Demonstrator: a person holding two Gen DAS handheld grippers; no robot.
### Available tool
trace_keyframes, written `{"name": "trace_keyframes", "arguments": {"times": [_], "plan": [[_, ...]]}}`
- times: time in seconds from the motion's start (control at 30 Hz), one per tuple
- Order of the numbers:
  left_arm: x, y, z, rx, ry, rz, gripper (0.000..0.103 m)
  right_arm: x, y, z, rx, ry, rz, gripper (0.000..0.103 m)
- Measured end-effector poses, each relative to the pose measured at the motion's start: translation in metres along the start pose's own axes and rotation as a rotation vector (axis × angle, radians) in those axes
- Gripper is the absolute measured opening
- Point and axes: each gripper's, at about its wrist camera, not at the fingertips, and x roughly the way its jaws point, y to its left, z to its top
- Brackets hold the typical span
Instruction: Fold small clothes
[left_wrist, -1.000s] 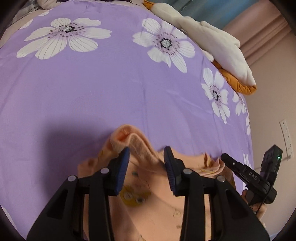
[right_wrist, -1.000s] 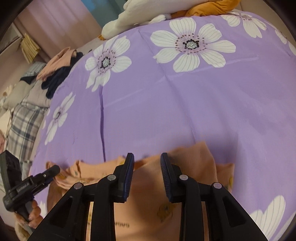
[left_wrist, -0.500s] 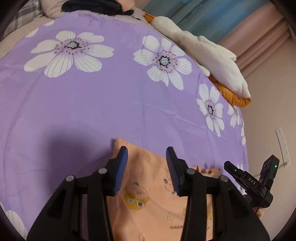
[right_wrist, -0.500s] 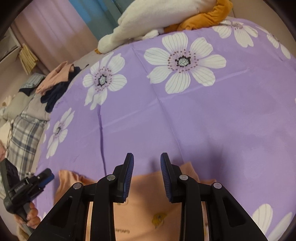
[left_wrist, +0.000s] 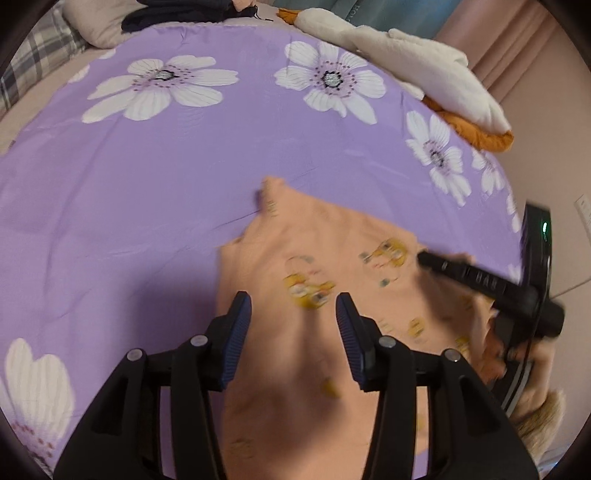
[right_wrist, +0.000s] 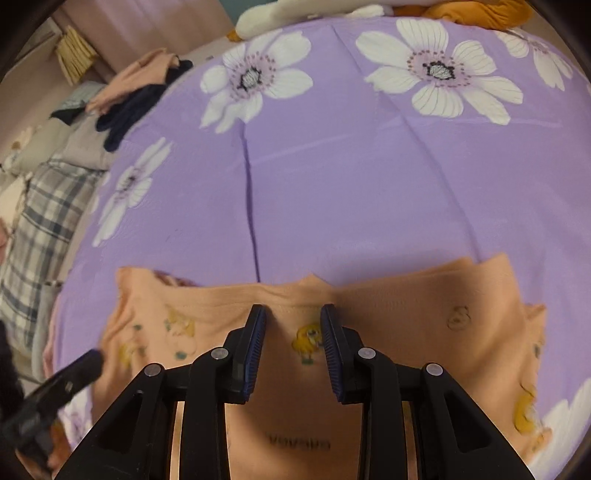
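A peach garment (left_wrist: 332, 240) with yellow cartoon prints lies spread on the purple flowered sheet (left_wrist: 147, 177). My left gripper (left_wrist: 293, 306) hovers over the garment's left part. Its jaws are opening; only flat cloth shows through the gap and the pads press on nothing. In the right wrist view the same garment (right_wrist: 406, 306) stretches across the bottom, its top edge just beyond my right gripper (right_wrist: 292, 317). That gripper stands open above a yellow print. Each view also catches the other tool: the right gripper (left_wrist: 423, 258) at the garment's right side, the left gripper (right_wrist: 94, 358) at lower left.
A white and orange plush toy (left_wrist: 424, 74) lies along the sheet's far edge. A pile of dark and peach clothes (right_wrist: 140, 92) and a plaid blanket (right_wrist: 40, 221) sit off the sheet's left side. A wall with a socket (left_wrist: 583, 206) is at the right.
The garment was bunched up at both grippers a second ago; now it lies flat and spread. The left jaws have widened, and both grippers have shifted over the cloth.
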Motion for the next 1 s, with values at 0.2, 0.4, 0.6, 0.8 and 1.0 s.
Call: {"name": "trace_keyframes", "arguments": {"times": [0.2,0.4,0.6,0.8,1.0], "plan": [[-0.005,0.02,-0.017,-0.026,0.005,0.044,0.055,-0.002,0.004,-0.001,-0.011,-0.036,-0.042,0.031],[-0.005,0.026,-0.039,-0.056,0.048,0.027,0.062,-0.024,0.001,-0.015,0.002,-0.06,-0.071,0.034],[-0.011,0.029,-0.062,-0.11,0.07,-0.074,0.064,-0.073,-0.013,-0.048,0.05,-0.144,-0.076,0.059],[-0.016,0.026,-0.078,-0.134,0.085,-0.154,0.062,-0.117,-0.058,-0.108,0.215,-0.203,-0.06,0.073],[-0.017,0.024,-0.086,-0.161,0.107,-0.222,0.061,-0.133,-0.08,-0.15,0.304,-0.188,-0.053,0.073]]}}
